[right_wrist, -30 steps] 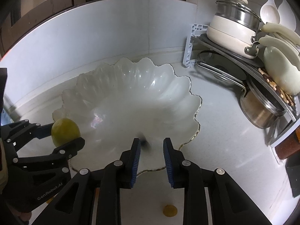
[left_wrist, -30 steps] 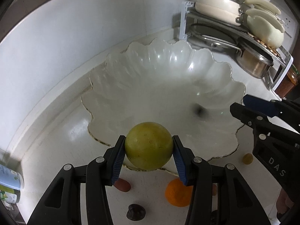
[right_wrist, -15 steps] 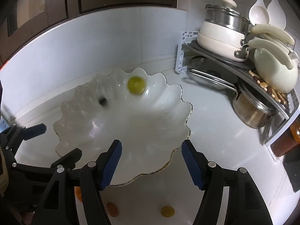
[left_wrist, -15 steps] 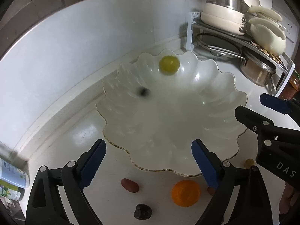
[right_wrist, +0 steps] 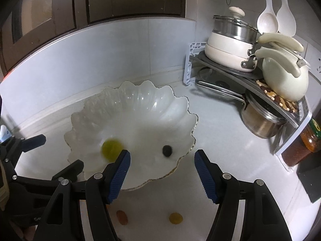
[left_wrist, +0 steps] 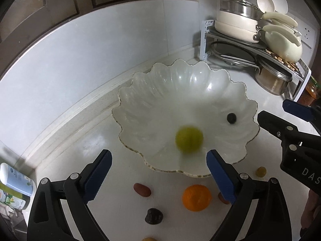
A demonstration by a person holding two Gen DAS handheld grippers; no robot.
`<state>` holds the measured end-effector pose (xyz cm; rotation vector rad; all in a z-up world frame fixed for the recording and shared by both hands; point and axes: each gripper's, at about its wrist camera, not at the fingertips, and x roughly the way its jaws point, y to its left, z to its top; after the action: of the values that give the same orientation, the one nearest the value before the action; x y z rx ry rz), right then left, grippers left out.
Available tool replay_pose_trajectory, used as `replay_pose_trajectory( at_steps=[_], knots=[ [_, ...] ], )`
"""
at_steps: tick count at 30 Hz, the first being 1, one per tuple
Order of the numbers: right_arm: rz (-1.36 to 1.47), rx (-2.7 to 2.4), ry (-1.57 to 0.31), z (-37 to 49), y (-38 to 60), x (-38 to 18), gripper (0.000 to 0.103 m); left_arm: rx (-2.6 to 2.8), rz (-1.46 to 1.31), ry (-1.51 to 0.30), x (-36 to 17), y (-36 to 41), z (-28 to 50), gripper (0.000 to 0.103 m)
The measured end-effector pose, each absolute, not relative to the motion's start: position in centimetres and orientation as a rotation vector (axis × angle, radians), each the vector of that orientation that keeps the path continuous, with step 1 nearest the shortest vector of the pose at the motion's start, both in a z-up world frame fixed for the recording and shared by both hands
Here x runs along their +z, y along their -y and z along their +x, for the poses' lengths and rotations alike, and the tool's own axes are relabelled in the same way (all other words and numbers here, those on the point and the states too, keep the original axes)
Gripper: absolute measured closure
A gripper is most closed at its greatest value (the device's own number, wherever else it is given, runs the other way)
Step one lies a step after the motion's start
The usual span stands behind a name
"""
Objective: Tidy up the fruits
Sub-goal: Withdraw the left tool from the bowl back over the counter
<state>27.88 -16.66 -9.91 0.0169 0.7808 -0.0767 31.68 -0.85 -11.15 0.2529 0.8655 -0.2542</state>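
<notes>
Blurry green fruit (left_wrist: 189, 141) sitting inside the scalloped white bowl (left_wrist: 160, 92), small dark fruit (left_wrist: 231, 118) in there too, orange (left_wrist: 196, 197) out on the counter (left_wrist: 70, 146), left gripper (left_wrist: 159, 172) and right gripper (right_wrist: 162, 173) both spread wide, holding nothing

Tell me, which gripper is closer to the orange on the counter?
Left. The left gripper hangs open right over the orange, which sits between its fingers. The right gripper is further off, beside the bowl.
</notes>
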Motion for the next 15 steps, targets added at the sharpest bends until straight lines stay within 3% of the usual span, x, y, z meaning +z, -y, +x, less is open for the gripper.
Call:
replay_pose_trajectory(
  at_steps=[15],
  knots=[
    [0.019,-0.08,-0.757,24.0,16.8,-8.8,0.036,-0.24,0.252,-0.838,-9.6,0.8,27.9,0.007]
  ],
)
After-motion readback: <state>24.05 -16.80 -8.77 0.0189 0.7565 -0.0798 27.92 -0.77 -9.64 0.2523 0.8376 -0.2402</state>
